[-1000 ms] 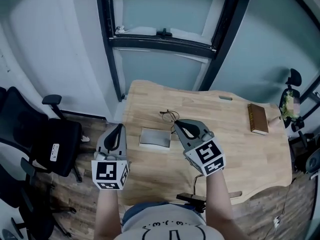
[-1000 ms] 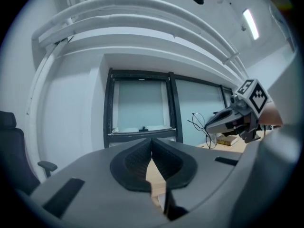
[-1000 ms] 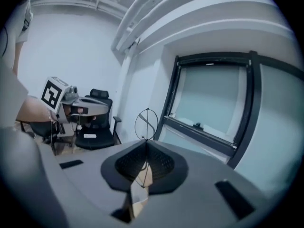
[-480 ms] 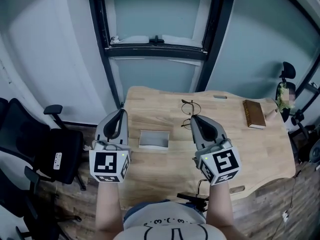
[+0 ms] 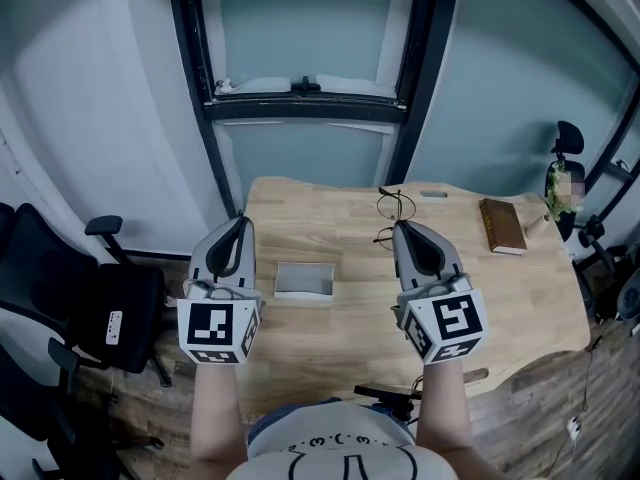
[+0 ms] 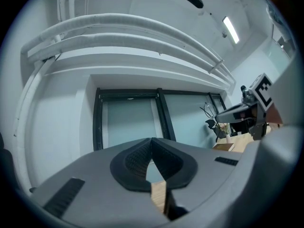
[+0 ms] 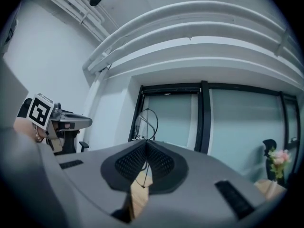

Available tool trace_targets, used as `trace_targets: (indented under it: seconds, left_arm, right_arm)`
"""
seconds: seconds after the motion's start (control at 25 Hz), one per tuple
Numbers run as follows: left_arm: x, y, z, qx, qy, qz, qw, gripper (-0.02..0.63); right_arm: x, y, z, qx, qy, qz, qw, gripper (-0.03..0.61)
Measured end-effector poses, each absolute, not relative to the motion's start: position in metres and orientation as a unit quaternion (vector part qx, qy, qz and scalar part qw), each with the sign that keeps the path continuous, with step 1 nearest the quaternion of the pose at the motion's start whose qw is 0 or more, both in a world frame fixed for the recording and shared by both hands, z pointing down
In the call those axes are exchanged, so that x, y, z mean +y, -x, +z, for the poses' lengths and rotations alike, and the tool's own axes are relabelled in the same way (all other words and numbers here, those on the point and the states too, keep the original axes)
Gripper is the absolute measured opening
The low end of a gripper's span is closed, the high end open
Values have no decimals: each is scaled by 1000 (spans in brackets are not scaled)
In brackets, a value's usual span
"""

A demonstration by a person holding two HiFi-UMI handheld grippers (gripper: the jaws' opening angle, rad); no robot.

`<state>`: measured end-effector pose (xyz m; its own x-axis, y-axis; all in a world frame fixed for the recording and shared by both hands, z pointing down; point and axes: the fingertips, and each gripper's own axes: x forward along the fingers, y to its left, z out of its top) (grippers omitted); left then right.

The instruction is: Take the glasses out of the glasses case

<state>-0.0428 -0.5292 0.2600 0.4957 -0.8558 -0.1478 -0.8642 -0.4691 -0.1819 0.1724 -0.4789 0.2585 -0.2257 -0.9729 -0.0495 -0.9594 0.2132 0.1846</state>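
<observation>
The thin wire-framed glasses (image 5: 393,208) hang in the air above the wooden table (image 5: 340,318), pinched at the tip of my right gripper (image 5: 403,227), which is shut on them. In the right gripper view the glasses (image 7: 146,125) stick up from between the closed pads against the window. The grey glasses case (image 5: 304,279) lies on the table between the two grippers. My left gripper (image 5: 237,222) is held up at the left of the case, shut with nothing in it; its pads (image 6: 142,158) meet in the left gripper view.
A brown book (image 5: 501,226) lies at the table's far right. A dark window frame (image 5: 300,103) runs behind the table. Black office chairs (image 5: 70,288) stand at the left, and another chair (image 5: 566,148) at the far right. A dark device (image 5: 385,398) sits at the table's near edge.
My right gripper has lifted the glasses up and to the right, away from the case. The left gripper has risen a little beside the case.
</observation>
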Motion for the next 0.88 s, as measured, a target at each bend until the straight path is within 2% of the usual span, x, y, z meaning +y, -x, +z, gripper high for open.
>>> trace_targets:
  seconds: [0.88]
  left_arm:
    - [-528,46,252,498,858,15,122,17]
  right_arm:
    - [-481,-168,245,-772,-623,-114,61,15]
